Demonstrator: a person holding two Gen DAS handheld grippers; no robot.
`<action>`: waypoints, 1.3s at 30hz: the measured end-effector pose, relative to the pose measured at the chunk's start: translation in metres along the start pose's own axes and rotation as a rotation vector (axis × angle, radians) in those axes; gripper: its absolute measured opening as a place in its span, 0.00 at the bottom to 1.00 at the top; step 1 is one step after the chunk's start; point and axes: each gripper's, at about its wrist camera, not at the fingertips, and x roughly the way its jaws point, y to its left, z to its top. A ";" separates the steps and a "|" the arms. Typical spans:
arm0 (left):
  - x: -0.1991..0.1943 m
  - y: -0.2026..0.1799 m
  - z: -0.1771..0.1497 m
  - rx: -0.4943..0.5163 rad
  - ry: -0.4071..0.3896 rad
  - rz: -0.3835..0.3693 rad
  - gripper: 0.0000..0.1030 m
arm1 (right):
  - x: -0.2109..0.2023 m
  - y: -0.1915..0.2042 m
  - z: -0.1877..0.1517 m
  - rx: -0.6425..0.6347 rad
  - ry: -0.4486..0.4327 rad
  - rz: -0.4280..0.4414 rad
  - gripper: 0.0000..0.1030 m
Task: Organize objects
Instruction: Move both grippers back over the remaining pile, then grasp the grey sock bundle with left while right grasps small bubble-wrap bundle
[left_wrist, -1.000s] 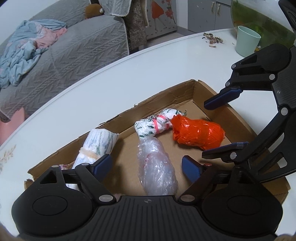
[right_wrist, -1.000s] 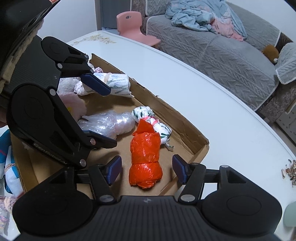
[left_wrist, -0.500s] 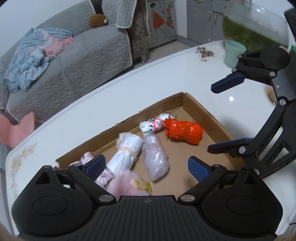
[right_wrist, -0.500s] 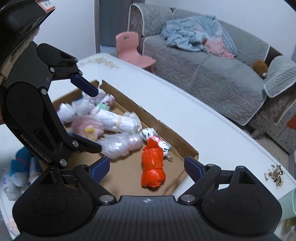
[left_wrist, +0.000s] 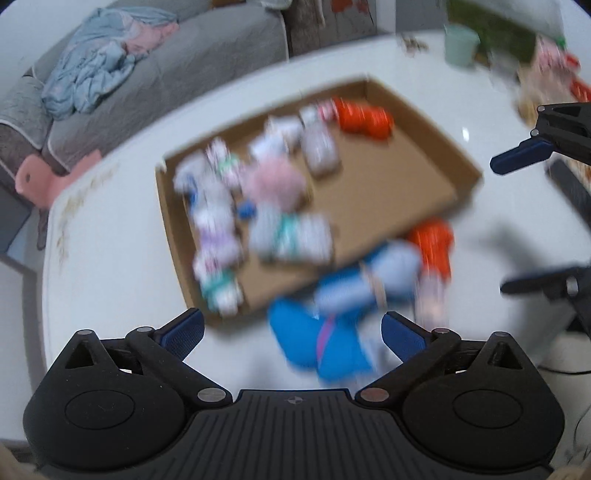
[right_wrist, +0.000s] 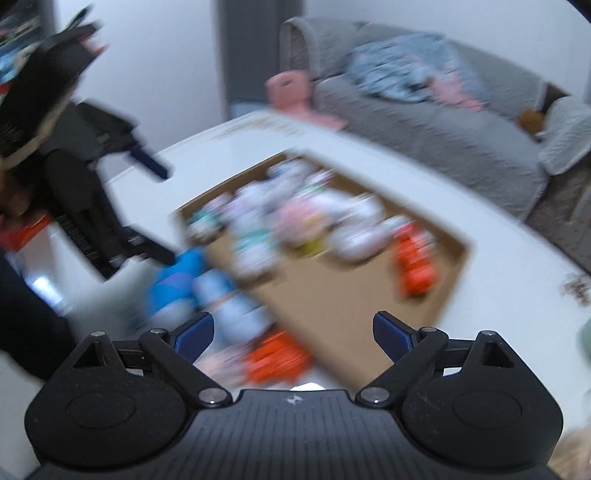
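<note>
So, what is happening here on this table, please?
A person holds a gripper in each hand and is sorting small wrapped bundles into a shallow cardboard tray on a white table. Both the left gripper and the right gripper are opening, with nothing between the jaws. Many bundles lie in the tray, including an orange one. A blue bundle and another orange bundle wait outside it. The picture is blurred.

- The left wrist view looks steeply down past its own fingers at the box on the table; sofa beyond
- The right wrist view looks down less steeply from the box's other side; sofa behind
- Both share box, table, sofa; each catches the other gripper at its edge; both are blurred
</note>
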 end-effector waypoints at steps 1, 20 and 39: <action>0.002 -0.005 -0.009 0.008 0.015 -0.006 0.99 | 0.003 0.013 -0.006 -0.016 0.018 0.020 0.90; 0.048 -0.019 -0.055 -0.361 0.090 -0.073 0.99 | 0.084 0.064 -0.039 -0.039 0.208 0.016 0.80; 0.054 -0.039 -0.057 -0.287 0.087 -0.105 0.58 | 0.072 0.067 -0.054 -0.051 0.242 0.050 0.32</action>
